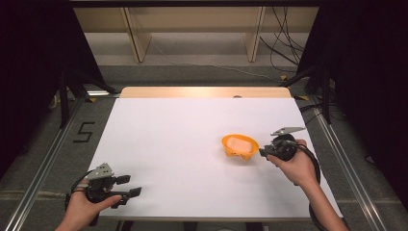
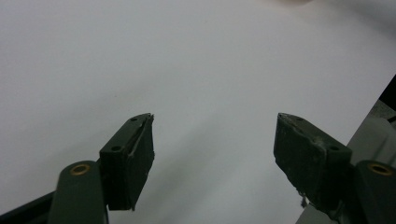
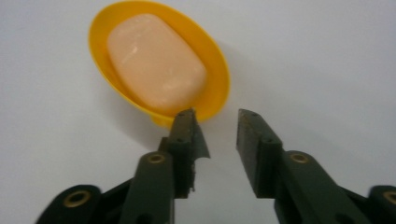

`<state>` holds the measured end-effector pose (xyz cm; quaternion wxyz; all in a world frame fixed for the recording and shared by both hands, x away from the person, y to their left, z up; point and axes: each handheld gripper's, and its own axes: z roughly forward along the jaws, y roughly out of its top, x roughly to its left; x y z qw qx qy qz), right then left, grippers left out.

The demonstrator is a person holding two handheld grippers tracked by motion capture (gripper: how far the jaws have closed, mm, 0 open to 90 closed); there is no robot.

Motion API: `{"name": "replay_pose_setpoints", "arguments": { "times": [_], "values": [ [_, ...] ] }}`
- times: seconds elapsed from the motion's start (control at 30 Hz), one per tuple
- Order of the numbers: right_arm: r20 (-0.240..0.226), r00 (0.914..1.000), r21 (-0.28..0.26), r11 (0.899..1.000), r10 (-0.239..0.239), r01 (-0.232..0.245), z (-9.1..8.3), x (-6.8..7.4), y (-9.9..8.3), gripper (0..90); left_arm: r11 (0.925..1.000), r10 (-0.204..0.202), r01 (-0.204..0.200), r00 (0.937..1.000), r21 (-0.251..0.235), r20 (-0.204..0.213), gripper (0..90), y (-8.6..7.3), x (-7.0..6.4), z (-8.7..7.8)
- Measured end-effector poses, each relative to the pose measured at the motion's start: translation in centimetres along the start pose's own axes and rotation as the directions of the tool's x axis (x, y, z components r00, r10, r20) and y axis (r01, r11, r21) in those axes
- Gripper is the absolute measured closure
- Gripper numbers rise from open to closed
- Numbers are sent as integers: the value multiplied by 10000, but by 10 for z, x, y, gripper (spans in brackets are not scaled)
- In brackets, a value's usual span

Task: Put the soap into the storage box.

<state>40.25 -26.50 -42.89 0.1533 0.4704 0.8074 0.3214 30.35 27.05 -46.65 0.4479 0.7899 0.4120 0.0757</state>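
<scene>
White tabletop [image 1: 192, 144] largest. Left tool [image 1: 127, 186] low at near-left corner, hand [image 1: 86, 204] wrapped round it, jaws spread wide, empty. Right tool [image 3: 217, 128] at right, jaws narrowly parted, empty, tips just beside yellow dish [image 3: 212, 74]. Peach soap bar [image 3: 156, 60] lies in dish.

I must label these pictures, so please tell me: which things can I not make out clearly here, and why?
- Underside of the pale bar: hidden by the yellow dish holding it, right gripper view.
- Near rim of the dish: covered by the right claw, so touching or apart cannot be told.
- Dark spot at the table's far edge, high view: too small to identify.
- Left claw body: cut off by the bottom edge, left gripper view.
</scene>
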Motion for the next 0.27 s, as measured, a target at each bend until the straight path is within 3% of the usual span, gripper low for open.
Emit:
{"name": "replay_pose_setpoints", "arguments": {
  "times": [0.07, 0.1, 0.13, 0.23, 0.27],
  "values": [
    [124, 9982, -147, 9981, 593, -592, -4, -1, -13, 775, 10000, 42, -42, 10000, 42, 16, 285, 0, 1, 0],
    [124, 9982, -147, 9981, 593, -592, -4, -1, -13, 775, 10000, 46, -46, 10000, 76, 36, 285, 0, 1, 0],
    [154, 9943, -95, 9944, 1051, -1050, -4, 0, -21, 781, 10000, 42, -42, 10000, 25, 30, 285, 0, 0, 1],
    [271, 9943, -168, 9946, 1033, -1028, 0, 1, -29, 761, 9998, 130, -130, 9999, 125, 18, 286, 1, 0, 0],
    [70, 9921, 59, 9921, 1252, -1252, 0, 4, -31, 746, 10000, 64, -64, 9999, 45, 77, 286, 1, -1, 0]
  ]
}}
